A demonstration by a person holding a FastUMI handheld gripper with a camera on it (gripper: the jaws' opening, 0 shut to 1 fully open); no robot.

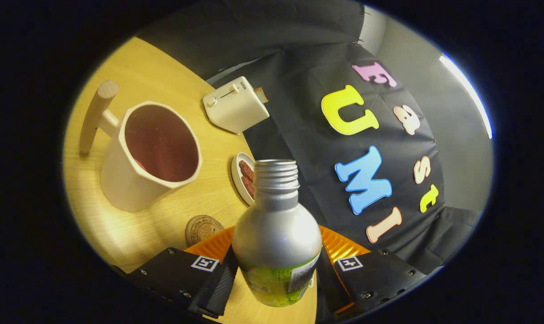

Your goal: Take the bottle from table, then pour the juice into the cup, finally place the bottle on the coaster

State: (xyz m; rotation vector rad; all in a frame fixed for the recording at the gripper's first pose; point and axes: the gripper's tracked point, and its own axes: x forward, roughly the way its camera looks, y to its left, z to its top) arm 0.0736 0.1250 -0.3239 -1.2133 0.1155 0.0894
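1. The gripper [275, 270] is clenched on the bottle [276, 225]: one finger presses each side of its lower body, at about 6 o'clock in the tilted gripper view.
2. The bottle is smooth, matte silver metal with rounded shoulders narrowing to a ridged, threaded neck. Its mouth is uncapped. A glossy green label wraps the lower part, between the fingers.
3. The cup [148, 155] stands on the table at about 10 o'clock from the bottle's neck, well apart from it. It is cream-coloured with a faceted, angular wall and a dark reddish inside.
4. A pale wooden peg-shaped handle [96, 117] juts from the cup's far side.
5. The coaster [203, 228] is a round, brown, cork-like disc with stamped lettering. It lies flat just beyond the left finger, at about 9 o'clock from the bottle's body.
6. The table [141, 67] is light wood with a fine grain.
7. A small white plate [242, 177] with dark reddish pieces on it lies just beside the bottle's neck, at its 9 o'clock.
8. A boxy cream toaster [236, 110] with a slice in it stands at about 11 o'clock, near the table's edge.
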